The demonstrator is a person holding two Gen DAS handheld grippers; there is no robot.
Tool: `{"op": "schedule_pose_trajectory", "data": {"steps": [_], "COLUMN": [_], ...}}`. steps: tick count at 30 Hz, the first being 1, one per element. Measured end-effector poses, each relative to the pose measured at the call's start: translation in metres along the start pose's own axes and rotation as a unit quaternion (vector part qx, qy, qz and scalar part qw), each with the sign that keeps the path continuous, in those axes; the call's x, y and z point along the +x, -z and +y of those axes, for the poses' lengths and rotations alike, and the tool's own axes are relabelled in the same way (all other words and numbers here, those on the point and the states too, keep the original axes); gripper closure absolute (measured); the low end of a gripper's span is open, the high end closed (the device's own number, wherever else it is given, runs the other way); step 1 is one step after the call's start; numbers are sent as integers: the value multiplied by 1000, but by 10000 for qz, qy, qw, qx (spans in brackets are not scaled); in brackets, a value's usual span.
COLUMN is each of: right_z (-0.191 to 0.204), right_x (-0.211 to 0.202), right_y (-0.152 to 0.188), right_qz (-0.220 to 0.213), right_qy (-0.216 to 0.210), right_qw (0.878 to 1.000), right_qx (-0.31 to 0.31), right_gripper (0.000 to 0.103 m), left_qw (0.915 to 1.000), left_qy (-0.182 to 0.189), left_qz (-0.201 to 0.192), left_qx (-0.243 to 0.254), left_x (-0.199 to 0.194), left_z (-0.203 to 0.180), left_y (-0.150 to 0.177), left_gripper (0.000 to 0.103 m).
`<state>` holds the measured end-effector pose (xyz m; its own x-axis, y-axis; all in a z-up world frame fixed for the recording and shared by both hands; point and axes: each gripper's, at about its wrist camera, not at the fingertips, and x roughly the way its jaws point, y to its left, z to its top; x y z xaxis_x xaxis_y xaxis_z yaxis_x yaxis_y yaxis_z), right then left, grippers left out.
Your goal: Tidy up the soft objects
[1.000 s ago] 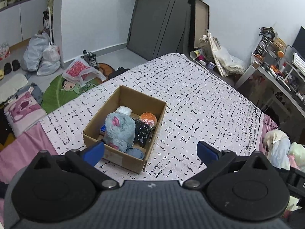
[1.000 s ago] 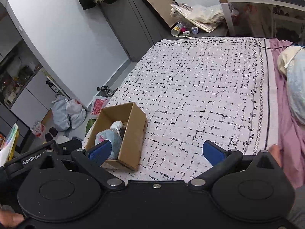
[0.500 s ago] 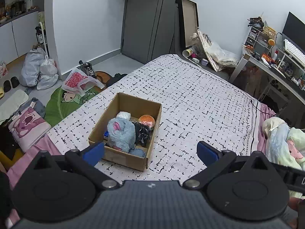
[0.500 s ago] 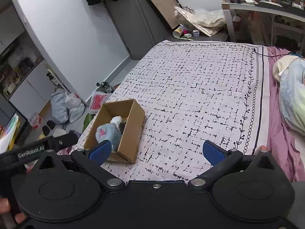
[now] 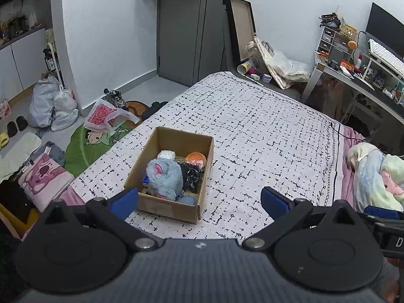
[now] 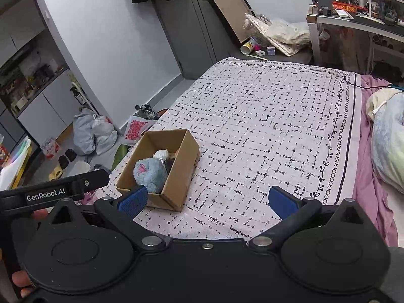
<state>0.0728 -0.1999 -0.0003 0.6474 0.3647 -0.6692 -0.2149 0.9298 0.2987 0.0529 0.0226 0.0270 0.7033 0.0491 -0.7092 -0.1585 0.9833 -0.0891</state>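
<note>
Open brown cardboard box [image 5: 174, 210], rectangular, resting on a bed covered by a white blanket with black dash pattern [image 5: 265, 136], near the bed's left edge. Packed inside the box: a fluffy pale-blue plush toy with pink markings [image 5: 164, 176] filling the near half, a small white soft item [image 5: 166, 154] behind it, a round orange ball [image 5: 195, 157] in the far right corner, a crinkled black bundle [image 5: 192, 176] against the right wall, and a rounded blue piece [image 5: 186, 199] at the near wall. Far end of the box showing bare cardboard floor.

Left gripper [image 5: 199, 199] with blue-padded fingers spread wide, grasping nothing, held above the bed's near edge with the box just beyond its left finger. Right gripper [image 6: 208, 199] likewise released and holding nothing, box seen past its left finger [image 6: 132, 199], plush visible over the rim.

Pastel bedding heaped [image 5: 376, 176] at the bed's right side, well apart from the box. Grey plastic bags [image 5: 50, 103] on the floor to the left
</note>
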Motion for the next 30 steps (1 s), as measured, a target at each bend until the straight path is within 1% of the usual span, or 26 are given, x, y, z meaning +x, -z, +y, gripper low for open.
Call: {"op": "schedule_pose_trajectory", "data": {"steps": [25, 30], "right_z": [7, 7], "right_x": [-6, -7], "right_y": [0, 0], "right_qz": [-9, -33], "right_qy": [130, 157], "right_qw": [9998, 9998], "right_qx": [-155, -116], "right_gripper": [0, 0], "left_qw": [9999, 9998], "left_qy": [42, 104], "left_qz": [72, 100], "left_qx": [96, 100], "left_x": [-6, -4], "left_z": [0, 1], "left_y": [2, 4], "left_gripper": [1, 1]}}
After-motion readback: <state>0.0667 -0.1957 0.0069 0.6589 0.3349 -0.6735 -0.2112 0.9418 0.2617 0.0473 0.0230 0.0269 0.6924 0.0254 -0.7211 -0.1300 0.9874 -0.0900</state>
